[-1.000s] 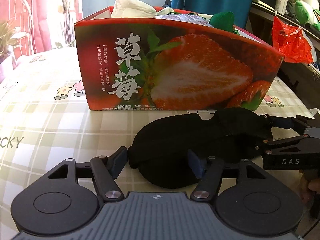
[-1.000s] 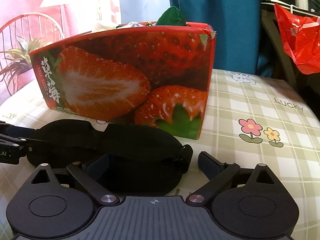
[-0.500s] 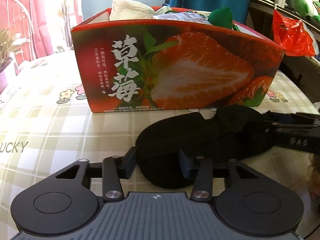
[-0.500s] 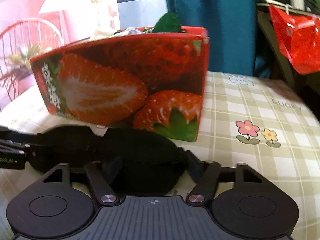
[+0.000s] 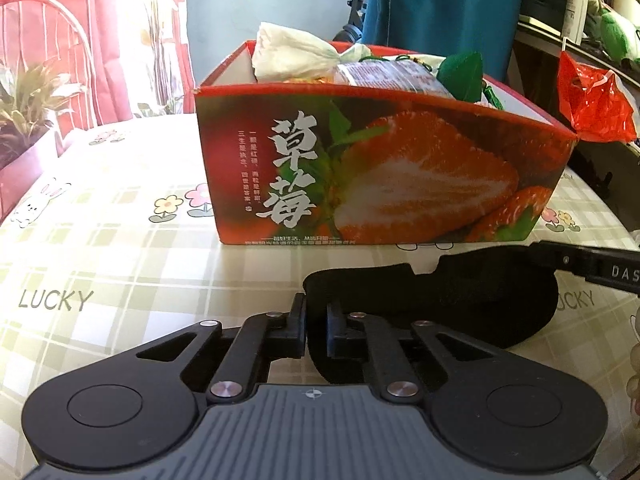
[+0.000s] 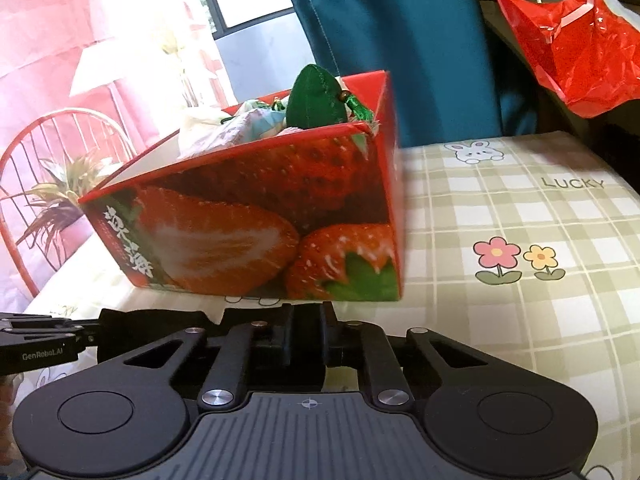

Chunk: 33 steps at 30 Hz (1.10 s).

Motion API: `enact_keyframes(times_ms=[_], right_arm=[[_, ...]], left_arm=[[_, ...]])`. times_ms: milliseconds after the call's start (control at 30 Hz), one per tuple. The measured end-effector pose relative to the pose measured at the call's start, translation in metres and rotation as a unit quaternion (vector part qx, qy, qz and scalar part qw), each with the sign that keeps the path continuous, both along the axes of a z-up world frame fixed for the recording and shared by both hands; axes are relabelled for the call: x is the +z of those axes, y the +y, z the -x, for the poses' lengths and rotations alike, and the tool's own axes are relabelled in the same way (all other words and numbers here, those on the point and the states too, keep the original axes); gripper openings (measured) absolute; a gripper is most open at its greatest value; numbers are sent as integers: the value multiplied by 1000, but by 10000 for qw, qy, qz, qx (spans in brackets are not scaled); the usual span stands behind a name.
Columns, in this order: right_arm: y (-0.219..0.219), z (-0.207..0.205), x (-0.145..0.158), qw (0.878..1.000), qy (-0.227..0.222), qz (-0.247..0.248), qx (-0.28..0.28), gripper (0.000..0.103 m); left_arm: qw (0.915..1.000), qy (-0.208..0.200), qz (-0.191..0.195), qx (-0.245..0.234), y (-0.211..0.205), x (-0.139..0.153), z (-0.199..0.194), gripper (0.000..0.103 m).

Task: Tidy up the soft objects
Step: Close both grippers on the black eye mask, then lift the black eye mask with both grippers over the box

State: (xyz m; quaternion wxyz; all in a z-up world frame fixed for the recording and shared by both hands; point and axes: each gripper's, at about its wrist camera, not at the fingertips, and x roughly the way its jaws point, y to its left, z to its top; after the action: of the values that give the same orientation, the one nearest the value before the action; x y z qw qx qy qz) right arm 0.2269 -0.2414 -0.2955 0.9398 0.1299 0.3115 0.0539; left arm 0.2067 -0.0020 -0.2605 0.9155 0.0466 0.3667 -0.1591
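1. The black sleep mask [image 5: 472, 300] of soft padded fabric lies long-axis left to right in front of the strawberry box [image 5: 380, 168].
2. The left gripper [image 5: 316, 330] has its fingers pinched on the mask's left end.
3. The right gripper [image 6: 307, 340] seems clamped on its right end, partly hidden.
4. The bench [image 6: 520, 220] has a checked cloth.

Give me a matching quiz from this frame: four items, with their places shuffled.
Items:
1. black padded fabric eye mask
2. dark green plush leaf
3. crinkled red plastic bag
4. pink and yellow printed flowers

Places:
A. sticking out of the top of the red strawberry-print cardboard box
B. hanging at the dark shelf, off the table
C. on the checked tablecloth, right of the box
D. pinched at either end by the left claw and right claw

Pairs: 1-D, 2-A, 3-B, 4-C
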Motion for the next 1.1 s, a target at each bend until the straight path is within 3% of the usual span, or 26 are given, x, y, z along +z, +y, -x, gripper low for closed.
enact_keyframes(times_ms=[167,267,400,633,700,800,1100], right_arm=[[4,8,-4,10000,91,-23,-20,17],[4,8,-12,9996,251,82,-68,26],[7,7,-20,9989,416,191,-96,31],[16,6,-22,9978,366,550,9,33],[19,5,-21,9968,401,688,63,23],[15,6,-14,9981,348,496,81,9],[11,23,45,9969,-596,324,403,5]], left_arm=[[10000,17,32,48,2,2,3,10],[9999,110,65,97,5,-2,3,10],[9995,242,109,174,7,-8,1,10],[9991,339,164,210,10,-15,-2,10],[9990,329,235,167,12,-15,-3,9],[9990,239,351,112,14,-9,-1,9],[9971,-319,684,-21,32,37,0,8]])
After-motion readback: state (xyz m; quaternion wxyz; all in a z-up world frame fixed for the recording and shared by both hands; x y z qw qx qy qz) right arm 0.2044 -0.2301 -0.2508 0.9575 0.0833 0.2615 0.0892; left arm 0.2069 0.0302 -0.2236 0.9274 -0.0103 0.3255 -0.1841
